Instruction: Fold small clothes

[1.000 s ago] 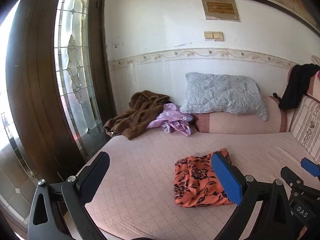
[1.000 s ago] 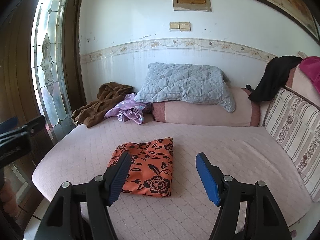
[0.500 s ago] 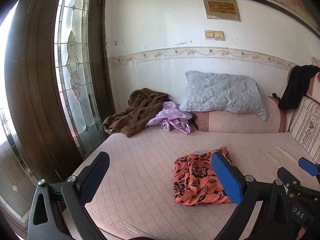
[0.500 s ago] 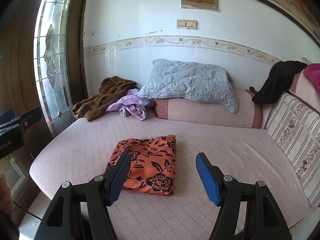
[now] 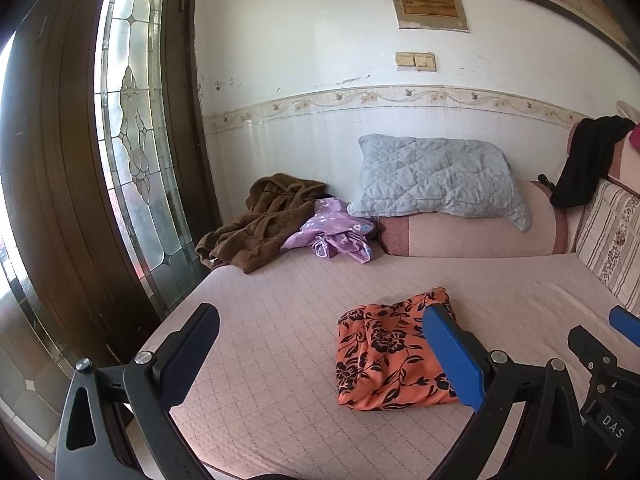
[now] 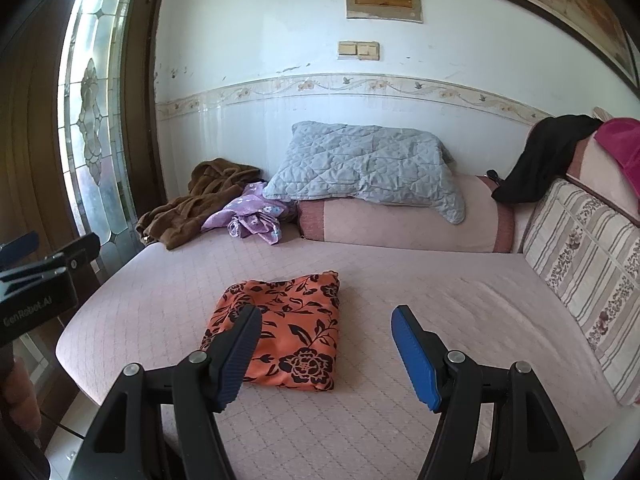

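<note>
An orange cloth with black flowers lies folded into a flat rectangle on the pink quilted bed. My left gripper hangs open above the bed's near left part, with the cloth just behind its right finger and nothing between the pads. My right gripper is open too, held over the cloth's near right corner without touching it. A crumpled purple garment and a brown robe lie at the far left of the bed.
A grey quilted pillow rests on a pink bolster against the back wall. Striped cushions line the right side, with a black garment draped over them. A dark wooden door with a leaded glass panel stands left of the bed.
Both views have shifted slightly, so the bed and the cloth sit a little differently in frame. The cloth lies unmoved and both grippers have stayed open.
</note>
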Motion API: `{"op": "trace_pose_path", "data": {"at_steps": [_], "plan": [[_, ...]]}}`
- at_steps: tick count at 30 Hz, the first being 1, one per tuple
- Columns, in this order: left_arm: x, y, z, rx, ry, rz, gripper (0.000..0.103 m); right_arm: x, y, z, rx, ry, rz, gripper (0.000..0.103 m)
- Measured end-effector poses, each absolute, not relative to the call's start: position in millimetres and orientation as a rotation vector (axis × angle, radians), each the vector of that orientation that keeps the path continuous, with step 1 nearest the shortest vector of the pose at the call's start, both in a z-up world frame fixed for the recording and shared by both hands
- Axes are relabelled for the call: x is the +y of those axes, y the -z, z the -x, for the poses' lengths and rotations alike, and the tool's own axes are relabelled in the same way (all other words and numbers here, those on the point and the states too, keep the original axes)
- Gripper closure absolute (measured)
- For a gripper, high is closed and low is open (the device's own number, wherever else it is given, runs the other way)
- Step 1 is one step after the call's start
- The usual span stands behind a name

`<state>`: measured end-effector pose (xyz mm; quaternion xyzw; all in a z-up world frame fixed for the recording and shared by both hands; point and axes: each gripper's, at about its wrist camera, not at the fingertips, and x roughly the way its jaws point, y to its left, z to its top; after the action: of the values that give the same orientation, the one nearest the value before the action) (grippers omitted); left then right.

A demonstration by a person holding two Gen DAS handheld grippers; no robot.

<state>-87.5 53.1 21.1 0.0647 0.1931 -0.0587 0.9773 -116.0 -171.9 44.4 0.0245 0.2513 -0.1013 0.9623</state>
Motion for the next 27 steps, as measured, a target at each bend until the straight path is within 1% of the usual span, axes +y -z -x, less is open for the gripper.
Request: {"op": "trace_pose_path", "data": {"at_steps": [27], "plan": [[30.5, -21.6, 80.9, 0.382, 0.198, -0.139, 0.002, -184.3, -43.6, 116.3, 0.517, 0.254, -0.052, 0.032]]}}
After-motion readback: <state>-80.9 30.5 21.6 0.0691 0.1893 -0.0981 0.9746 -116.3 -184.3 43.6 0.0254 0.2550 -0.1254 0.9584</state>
